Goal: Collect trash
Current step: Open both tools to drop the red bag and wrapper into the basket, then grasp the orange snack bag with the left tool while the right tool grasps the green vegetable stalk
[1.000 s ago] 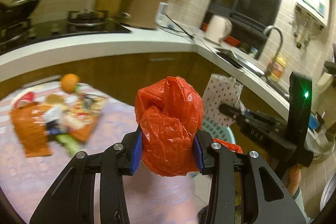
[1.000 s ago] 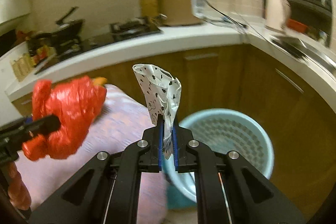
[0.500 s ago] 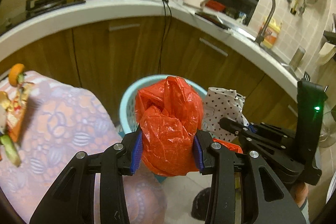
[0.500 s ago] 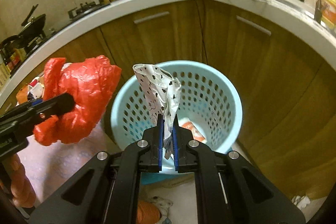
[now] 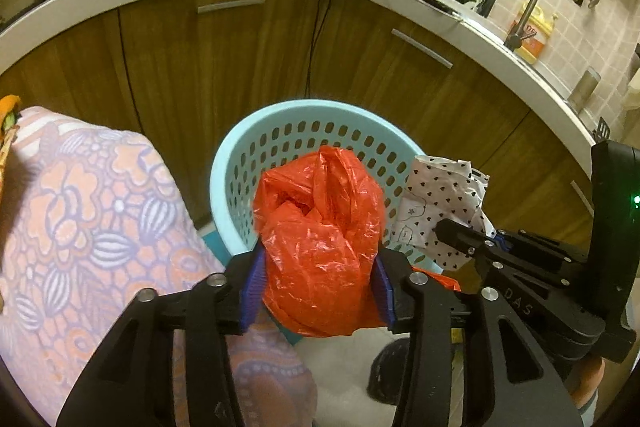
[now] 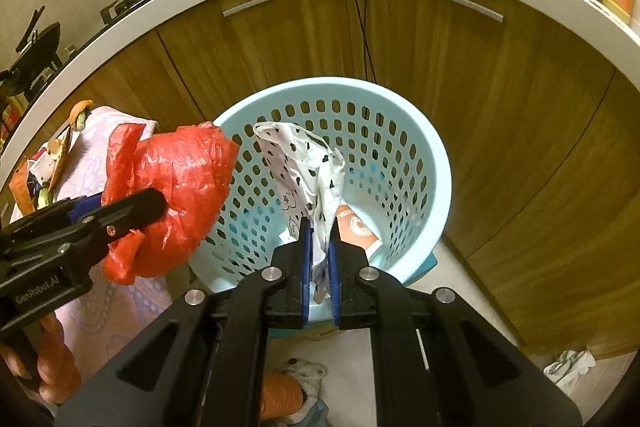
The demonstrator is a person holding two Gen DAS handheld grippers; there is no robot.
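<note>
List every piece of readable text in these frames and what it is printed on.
"GenRobot.AI": on the body of the left gripper, seen from the right wrist.
"DAS": on the arm of the right gripper, seen from the left wrist.
Orange packet in the blue basket: print too blurred to read.
Yellow bottle by the faucet: label unreadable.

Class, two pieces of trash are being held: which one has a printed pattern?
The white wrapper with black hearts, pinched in the right claw. The plastic bag in the left claw is plain red.
</note>
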